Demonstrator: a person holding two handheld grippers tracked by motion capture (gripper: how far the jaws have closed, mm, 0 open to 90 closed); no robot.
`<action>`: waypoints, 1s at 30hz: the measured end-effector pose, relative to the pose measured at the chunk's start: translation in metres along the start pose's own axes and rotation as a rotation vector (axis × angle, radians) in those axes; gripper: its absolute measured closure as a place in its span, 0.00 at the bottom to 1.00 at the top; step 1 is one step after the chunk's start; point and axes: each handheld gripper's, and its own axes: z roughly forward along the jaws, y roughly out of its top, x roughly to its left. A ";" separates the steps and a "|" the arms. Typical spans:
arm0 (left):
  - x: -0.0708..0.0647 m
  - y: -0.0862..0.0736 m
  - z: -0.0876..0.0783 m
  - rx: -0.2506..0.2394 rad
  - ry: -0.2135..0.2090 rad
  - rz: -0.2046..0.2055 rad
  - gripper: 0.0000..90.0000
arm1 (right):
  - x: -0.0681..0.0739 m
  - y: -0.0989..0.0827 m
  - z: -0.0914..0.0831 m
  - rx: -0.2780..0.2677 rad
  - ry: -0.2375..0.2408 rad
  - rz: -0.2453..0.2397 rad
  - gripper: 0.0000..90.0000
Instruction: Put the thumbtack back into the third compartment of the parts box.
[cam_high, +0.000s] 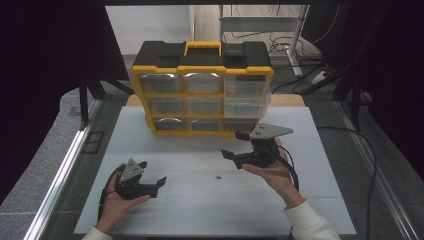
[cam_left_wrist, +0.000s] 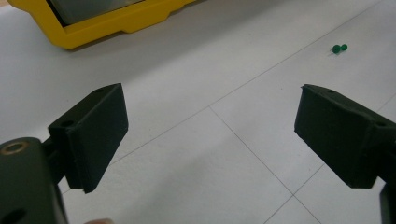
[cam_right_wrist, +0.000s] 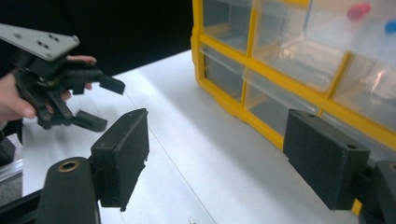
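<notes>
High view: a small green pushpin (cam_high: 218, 176) lies on the white tabletop (cam_high: 200, 210), in front of the yellow drawer box (cam_high: 202, 90). Right claw (cam_high: 236, 145) hovers beyond the pushpin, spread and empty; left claw (cam_high: 154, 172) sits left of it, spread too.

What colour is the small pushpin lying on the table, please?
Green; the pushpin shows best in the left gripper view.
</notes>
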 end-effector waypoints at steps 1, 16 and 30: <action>0.000 0.000 0.000 -0.001 0.000 0.000 0.11 | 0.000 0.000 0.000 0.000 0.000 0.000 0.26; -0.002 0.000 -0.001 0.003 -0.003 0.007 0.11 | -0.006 -0.036 0.033 0.149 -0.004 0.031 0.28; -0.001 0.000 0.000 0.004 -0.011 0.009 0.11 | -0.003 -0.063 0.065 0.283 0.013 0.024 0.30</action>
